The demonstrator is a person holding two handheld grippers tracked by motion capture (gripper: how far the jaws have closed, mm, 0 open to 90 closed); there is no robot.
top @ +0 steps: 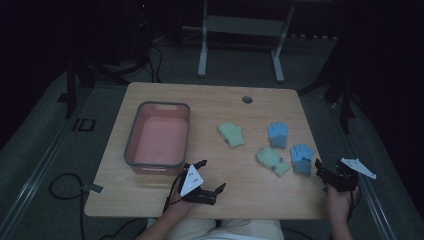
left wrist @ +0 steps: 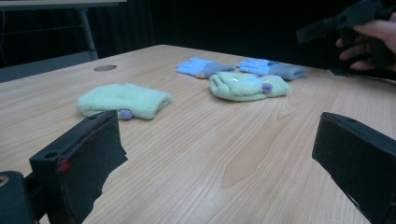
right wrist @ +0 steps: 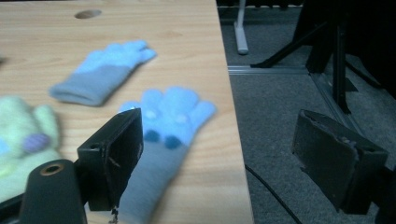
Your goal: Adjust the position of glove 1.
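Four small knit gloves lie on the right half of the wooden table [top: 150, 200]: a green glove [top: 231, 134], a blue glove [top: 278, 135], a second green glove [top: 273, 160] and a second blue glove [top: 302, 158]. My left gripper [top: 210, 176] rests open near the front edge, pointing toward the gloves, with nothing between its jaws [left wrist: 219, 154]. My right gripper [top: 321, 175] is open at the table's right edge, just behind the nearer blue glove [right wrist: 173, 121]. One jaw stands over that glove's cuff, the other over the floor [right wrist: 224, 149].
A pink bin with a grey rim [top: 131, 142] stands at the table's left side, just beyond the left gripper. A round cable hole [top: 247, 99] is at the far edge. A cable [top: 60, 187] lies on the carpet, and a white desk frame [top: 202, 55] stands behind.
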